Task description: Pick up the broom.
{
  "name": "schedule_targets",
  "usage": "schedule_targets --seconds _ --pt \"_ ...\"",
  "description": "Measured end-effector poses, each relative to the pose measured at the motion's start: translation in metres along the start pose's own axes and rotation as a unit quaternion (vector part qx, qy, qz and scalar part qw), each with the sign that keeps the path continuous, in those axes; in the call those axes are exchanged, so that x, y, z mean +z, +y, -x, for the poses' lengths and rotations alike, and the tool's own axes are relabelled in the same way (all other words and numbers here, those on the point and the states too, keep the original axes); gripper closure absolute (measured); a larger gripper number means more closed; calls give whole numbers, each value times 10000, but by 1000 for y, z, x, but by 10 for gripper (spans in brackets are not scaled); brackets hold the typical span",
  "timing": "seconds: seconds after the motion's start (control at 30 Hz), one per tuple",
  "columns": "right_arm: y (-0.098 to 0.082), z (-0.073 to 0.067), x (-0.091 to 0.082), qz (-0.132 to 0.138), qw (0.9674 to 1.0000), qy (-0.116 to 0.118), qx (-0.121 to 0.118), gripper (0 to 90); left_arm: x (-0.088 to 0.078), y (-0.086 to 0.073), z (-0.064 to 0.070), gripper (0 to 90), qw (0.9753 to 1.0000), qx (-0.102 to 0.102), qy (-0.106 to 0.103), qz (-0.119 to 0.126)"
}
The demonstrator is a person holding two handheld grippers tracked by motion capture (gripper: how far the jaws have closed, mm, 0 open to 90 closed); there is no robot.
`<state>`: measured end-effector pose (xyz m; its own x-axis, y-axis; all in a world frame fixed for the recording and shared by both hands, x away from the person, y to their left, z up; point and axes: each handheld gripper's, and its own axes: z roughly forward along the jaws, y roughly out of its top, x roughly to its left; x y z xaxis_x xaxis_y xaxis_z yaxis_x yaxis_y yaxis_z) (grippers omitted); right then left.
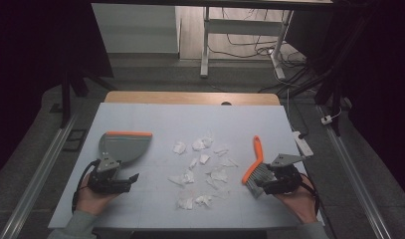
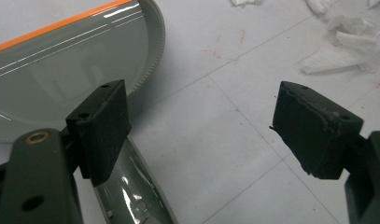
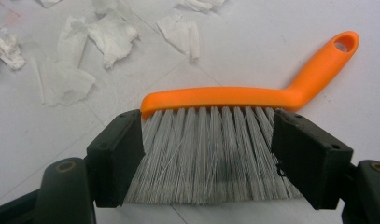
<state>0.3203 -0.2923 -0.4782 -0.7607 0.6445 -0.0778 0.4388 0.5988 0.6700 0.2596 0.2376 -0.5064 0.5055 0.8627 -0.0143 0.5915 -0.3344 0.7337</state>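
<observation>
— Why do we have the right hand-held gripper [image 1: 263, 185] set around the bristles of the brush [image 3: 234, 100] instead of its orange handle?

— Our guess is that the bristle block is the wide, steady part. The jaws stand at their widest, one on each side of the grey bristles, and we can't tell whether the pads press them yet. The handle points away beyond the far jaw, toward the top of the tabletop [image 1: 155, 117].

— And the left hand-held gripper [image 1: 124, 180]?

— Wide open too, holding nothing. The grey dustpan [image 2: 71, 70] lies just ahead of it, its pan past one jaw and its handle running back beneath that same jaw, orange lip on the far side. We judge it is lined up to take the handle.

— Why do the paper scraps [image 1: 202, 167] sit between us?

— They lie scattered well ahead and inward of both tools, so brush from one side and pan from the other could meet over them. The pan's open edge does not yet face the litter, so it will likely need turning.
</observation>
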Motion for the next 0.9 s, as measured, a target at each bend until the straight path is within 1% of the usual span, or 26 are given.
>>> schedule_targets --seconds 0.13,0.23,0.27,0.43,0.53,0.63,0.7,0.77,0.9 --pt "-1 0 2 -10 10000 29 19 250 1 1 0 203 10000 -2 4 0" --pt "-2 0 2 -21 10000 24 -36 249 1 0 0 203 10000 16 26 7" --pt "-2 0 2 -11 10000 15 -6 249 1 0 0 203 10000 19 28 18" --pt "0 -1 0 41 10000 -24 -39 250 -1 0 0 201 10000 -7 57 66" --pt "1 -2 -1 129 9999 -3 7 253 -2 1 0 201 9999 -25 61 80" --pt "2 -3 0 180 9998 44 -17 253 -2 1 0 201 9999 -27 66 95" --pt "2 -3 2 163 9998 65 -43 253 0 3 1 201 9999 31 81 89" --pt "1 -2 4 122 9999 36 -79 252 1 3 2 201 9999 70 100 58" --pt "0 0 2 196 9998 36 19 253 0 3 2 199 9998 48 135 100"
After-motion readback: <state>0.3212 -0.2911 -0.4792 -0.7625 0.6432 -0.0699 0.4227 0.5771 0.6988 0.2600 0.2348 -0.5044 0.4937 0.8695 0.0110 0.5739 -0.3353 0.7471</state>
